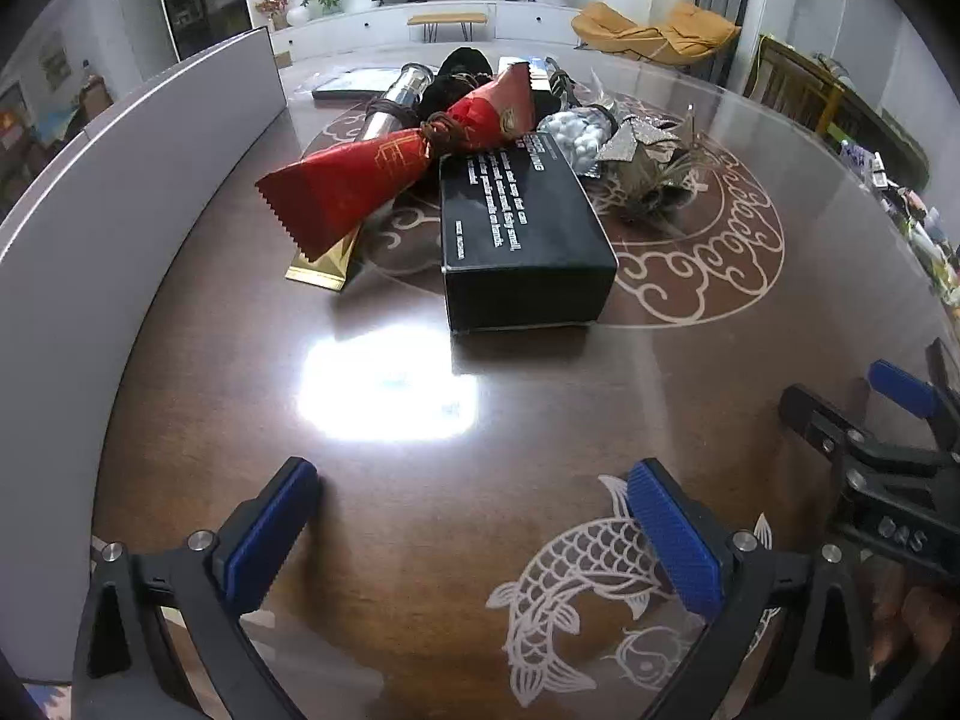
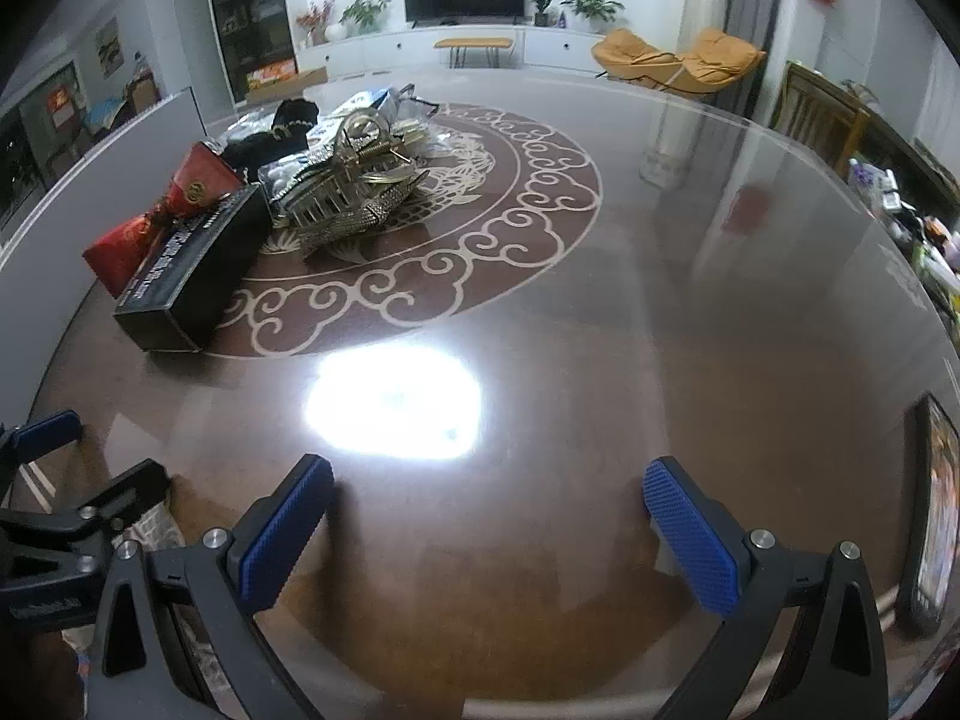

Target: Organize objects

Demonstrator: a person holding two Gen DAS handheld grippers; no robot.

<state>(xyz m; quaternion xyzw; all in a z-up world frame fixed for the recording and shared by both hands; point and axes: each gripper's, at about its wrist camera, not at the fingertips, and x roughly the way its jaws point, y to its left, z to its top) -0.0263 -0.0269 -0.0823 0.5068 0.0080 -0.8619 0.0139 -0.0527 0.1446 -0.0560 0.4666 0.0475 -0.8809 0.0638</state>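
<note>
I hold both the left claw and right claw wide open and empty, ready for the black rectangular box at twelve o'clock on the glossy brown table.

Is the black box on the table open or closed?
Closed. The black box lies flat on the table, its printed lid seated flush all around.

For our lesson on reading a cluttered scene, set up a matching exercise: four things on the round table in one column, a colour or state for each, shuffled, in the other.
Things:
1. box with white lettering
2. cone-shaped wrapper
3. left tongs
4. bag of small balls

Descriptions:
A. red with gold print
B. open and empty
C. black, lying flat
D. white contents

Pairs: 1-C, 2-A, 3-B, 4-D
</note>
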